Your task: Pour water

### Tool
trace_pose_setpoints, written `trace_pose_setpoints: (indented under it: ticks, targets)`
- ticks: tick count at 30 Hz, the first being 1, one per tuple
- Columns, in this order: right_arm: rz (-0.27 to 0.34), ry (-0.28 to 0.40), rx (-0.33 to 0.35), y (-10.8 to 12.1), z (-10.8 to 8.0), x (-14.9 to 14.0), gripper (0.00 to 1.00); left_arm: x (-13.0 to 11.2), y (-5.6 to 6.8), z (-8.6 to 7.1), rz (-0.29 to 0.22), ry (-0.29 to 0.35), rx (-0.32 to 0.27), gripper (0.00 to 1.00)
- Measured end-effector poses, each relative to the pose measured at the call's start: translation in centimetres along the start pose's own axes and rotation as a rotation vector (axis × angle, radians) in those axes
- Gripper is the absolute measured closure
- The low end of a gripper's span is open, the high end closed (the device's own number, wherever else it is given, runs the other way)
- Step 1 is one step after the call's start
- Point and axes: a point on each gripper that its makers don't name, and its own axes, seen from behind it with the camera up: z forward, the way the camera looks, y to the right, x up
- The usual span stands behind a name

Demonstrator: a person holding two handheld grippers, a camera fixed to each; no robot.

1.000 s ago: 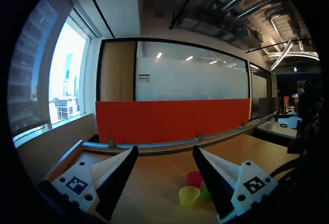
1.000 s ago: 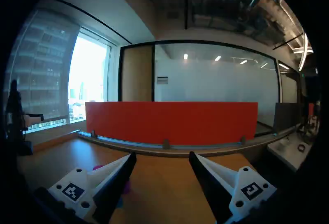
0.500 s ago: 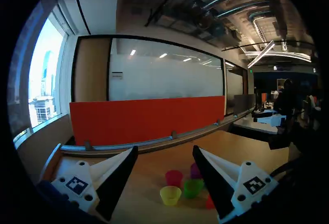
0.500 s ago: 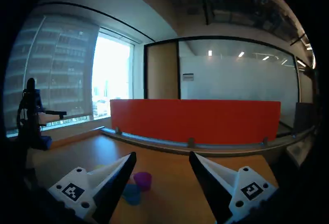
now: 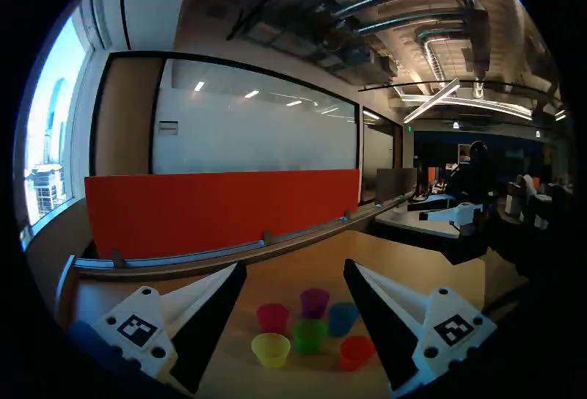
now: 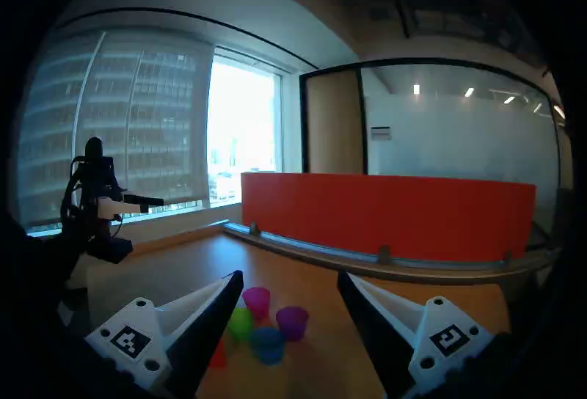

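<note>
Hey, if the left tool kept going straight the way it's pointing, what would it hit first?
Probably the red partition at the far edge of the desk. The left tool is open and aimed roughly level, so the coloured cups seem to sit below its line, though depth is unclear.

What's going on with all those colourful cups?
A person holds a two-finger gripper in each hand. The left gripper and the right gripper are both open and grip nothing. They point at six small coloured cups standing close together on a wooden table. No pouring has started yet.
</note>
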Motion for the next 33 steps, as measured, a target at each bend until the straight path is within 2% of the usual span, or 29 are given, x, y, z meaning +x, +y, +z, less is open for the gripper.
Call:
trace_pose_setpoints:
  ticks: [8,14,21,29,33]
  targets:
    - [-0.018,-0.039,0.057,-0.9,0.6,-0.8,0.01,-1.4,0.1,0.3,0.042,-0.046,-0.047,0.01]
    - [-0.015,-0.082,0.102,-1.2,0.7,-1.4,0.01,-3.1,1.1,0.5,0.069,-0.097,-0.108,0.01]
    - [-0.048,-0.132,0.115,-1.0,0.9,-2.2,0.01,-4.7,1.9,0.8,0.08,-0.144,-0.167,0.01]
    - [-0.073,-0.202,0.153,-1.2,0.9,-4.0,0.01,-5.7,1.5,1.2,0.087,-0.178,-0.183,0.01]
    - [-0.099,-0.229,0.164,-1.3,1.2,-5.0,0.01,-6.5,1.6,1.5,0.096,-0.192,-0.198,0.01]
